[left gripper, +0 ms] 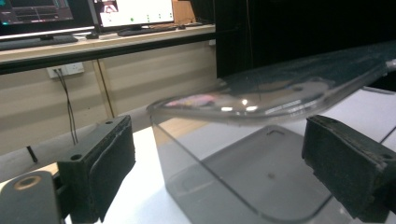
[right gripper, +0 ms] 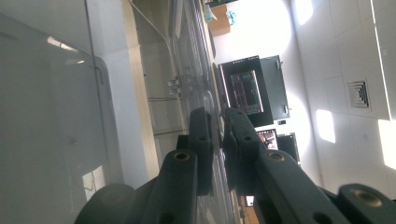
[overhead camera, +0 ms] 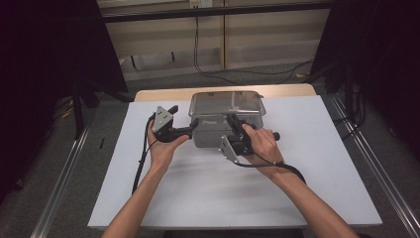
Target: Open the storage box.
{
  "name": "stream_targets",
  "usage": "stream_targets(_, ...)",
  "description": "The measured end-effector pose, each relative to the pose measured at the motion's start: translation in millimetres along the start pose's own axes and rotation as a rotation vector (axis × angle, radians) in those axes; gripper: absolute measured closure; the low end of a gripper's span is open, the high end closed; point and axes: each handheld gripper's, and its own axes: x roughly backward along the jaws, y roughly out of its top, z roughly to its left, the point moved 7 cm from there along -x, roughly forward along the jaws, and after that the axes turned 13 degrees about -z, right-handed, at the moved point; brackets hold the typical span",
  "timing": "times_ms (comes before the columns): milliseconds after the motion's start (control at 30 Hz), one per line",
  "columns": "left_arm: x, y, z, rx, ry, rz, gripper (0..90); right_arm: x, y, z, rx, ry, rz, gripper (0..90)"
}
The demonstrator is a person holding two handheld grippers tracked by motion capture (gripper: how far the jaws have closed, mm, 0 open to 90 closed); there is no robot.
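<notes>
Clear plastic container (overhead camera: pixel 225 121) with its lid (overhead camera: pixel 227 102) sits at the far middle of the white table (overhead camera: pixel 307 188). Your right gripper (overhead camera: pixel 233 120) clamps the lid's near rim between nearly closed jaws, the clear edge caught between the pads in the right gripper view. Your left gripper (overhead camera: pixel 194 124) stands wide open at the container's left corner, pads clear of the walls.

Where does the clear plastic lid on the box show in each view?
High view: clear plastic lid at centre, atop the transparent plastic box.
Left gripper view: lid slanting across upper right.
Right gripper view: lid's edge pinched between the jaws.
Shared landmark: white table.
</notes>
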Motion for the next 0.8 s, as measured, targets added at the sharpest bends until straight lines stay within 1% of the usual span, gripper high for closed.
stream_targets(100,-3.8,3.4,-1.0,-0.006,-0.004,-0.014,13.2,-0.4,0.4,-2.1,0.004,-0.002,-0.004,82.5)
stream_targets(133,-5.0,3.9,-1.6,-0.01,-0.012,-0.018,14.3,-0.5,0.2,-2.2,0.004,-0.001,-0.003,82.4)
stream_targets(200,-6.0,3.2,-3.0,-0.002,-0.024,-0.012,16.1,-0.5,0.5,-2.1,0.003,0.0,-0.004,82.4)
stream_targets(233,-6.6,2.7,-3.0,0.0,-0.022,-0.012,16.4,-0.5,0.5,-1.8,0.001,-0.001,-0.004,82.4)
stream_targets(267,-7.2,2.2,-2.8,-0.01,-0.024,-0.013,17.2,-0.3,0.4,-1.5,-0.001,-0.001,0.0,82.4)
stream_targets(300,-7.5,2.4,-2.1,-0.023,-0.022,-0.018,20.5,-0.4,0.4,-1.3,-0.001,0.001,0.0,82.3)
stream_targets(333,-7.9,2.5,-1.7,-0.027,-0.017,-0.022,22.5,-0.3,0.5,-1.1,-0.001,0.0,0.002,82.4)
stream_targets(400,-9.0,2.4,-1.1,-0.023,-0.018,-0.022,22.7,-0.5,0.6,-0.8,0.002,0.004,-0.001,82.4)
stream_targets(600,-12.4,3.7,-3.1,-0.064,-0.043,-0.028,29.9,-0.7,0.5,-1.8,-0.001,0.001,-0.004,82.3)
stream_targets(700,-14.4,3.4,-6.0,-0.069,-0.062,-0.035,34.8,-0.8,0.6,-1.9,-0.002,0.001,-0.006,82.3)
stream_targets(767,-16.6,2.9,-7.6,-0.055,-0.066,-0.044,35.7,-0.8,0.5,-1.8,-0.001,0.002,-0.006,82.1)
stream_targets(800,-16.6,2.9,-7.6,-0.055,-0.066,-0.044,36.3,-0.8,0.5,-1.8,-0.001,0.002,-0.006,82.1)
